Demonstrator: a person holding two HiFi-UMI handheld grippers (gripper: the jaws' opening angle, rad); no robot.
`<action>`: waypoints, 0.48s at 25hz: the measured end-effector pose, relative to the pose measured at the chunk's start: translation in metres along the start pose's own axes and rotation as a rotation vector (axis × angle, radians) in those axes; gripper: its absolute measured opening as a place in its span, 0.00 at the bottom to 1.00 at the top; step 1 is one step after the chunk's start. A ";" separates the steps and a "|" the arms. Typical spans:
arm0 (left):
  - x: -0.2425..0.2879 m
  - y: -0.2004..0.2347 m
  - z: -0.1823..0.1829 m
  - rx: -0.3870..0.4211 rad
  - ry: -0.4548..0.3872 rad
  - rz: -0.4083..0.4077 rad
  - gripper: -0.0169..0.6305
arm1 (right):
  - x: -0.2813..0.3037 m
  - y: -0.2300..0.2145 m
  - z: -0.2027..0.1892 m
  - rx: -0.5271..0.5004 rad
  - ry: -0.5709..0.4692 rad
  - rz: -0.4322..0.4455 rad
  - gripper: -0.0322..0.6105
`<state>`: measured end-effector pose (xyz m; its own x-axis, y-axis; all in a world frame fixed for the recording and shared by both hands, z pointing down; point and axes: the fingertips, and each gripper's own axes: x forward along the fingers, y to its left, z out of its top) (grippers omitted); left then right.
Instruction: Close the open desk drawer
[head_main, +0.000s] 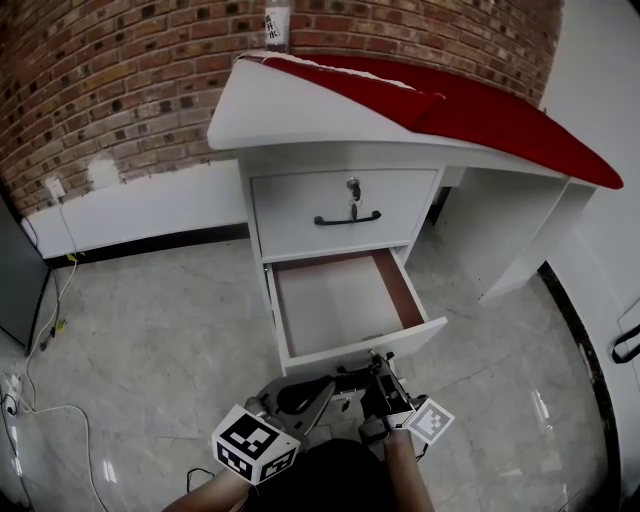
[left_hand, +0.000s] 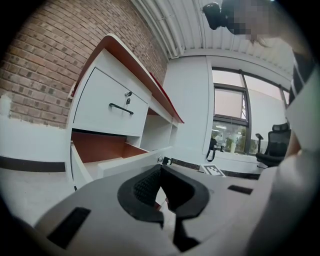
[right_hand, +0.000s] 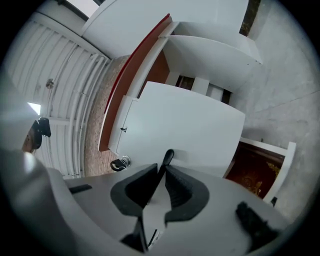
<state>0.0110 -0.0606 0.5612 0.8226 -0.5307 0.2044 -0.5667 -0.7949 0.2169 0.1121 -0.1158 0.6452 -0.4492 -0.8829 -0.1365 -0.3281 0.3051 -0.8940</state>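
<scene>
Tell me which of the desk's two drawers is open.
The lower drawer: it is pulled out, showing its empty, brown-sided inside. The upper drawer, with the black handle and key, sits shut.

Smooth white laminate desk (head_main: 300, 112), matt brown-lined drawer (head_main: 352, 352), rough brick wall (head_main: 120, 80), glossy stone floor (head_main: 150, 320)

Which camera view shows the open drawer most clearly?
The head view: it looks down into the whole open drawer, which is empty. The left gripper view shows its inside obliquely; the right gripper view shows only a corner.
</scene>
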 end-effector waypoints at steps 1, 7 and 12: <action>0.000 0.001 0.000 0.006 0.003 -0.003 0.04 | 0.002 -0.001 0.001 0.000 -0.004 -0.005 0.14; 0.000 0.018 0.001 0.030 0.013 0.003 0.04 | 0.024 -0.008 0.005 0.031 -0.034 -0.041 0.13; 0.000 0.036 -0.001 0.026 0.015 0.025 0.04 | 0.031 -0.011 0.007 0.064 -0.063 -0.055 0.13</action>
<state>-0.0091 -0.0888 0.5701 0.8073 -0.5460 0.2240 -0.5854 -0.7889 0.1868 0.1072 -0.1491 0.6479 -0.3781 -0.9190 -0.1114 -0.2959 0.2340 -0.9261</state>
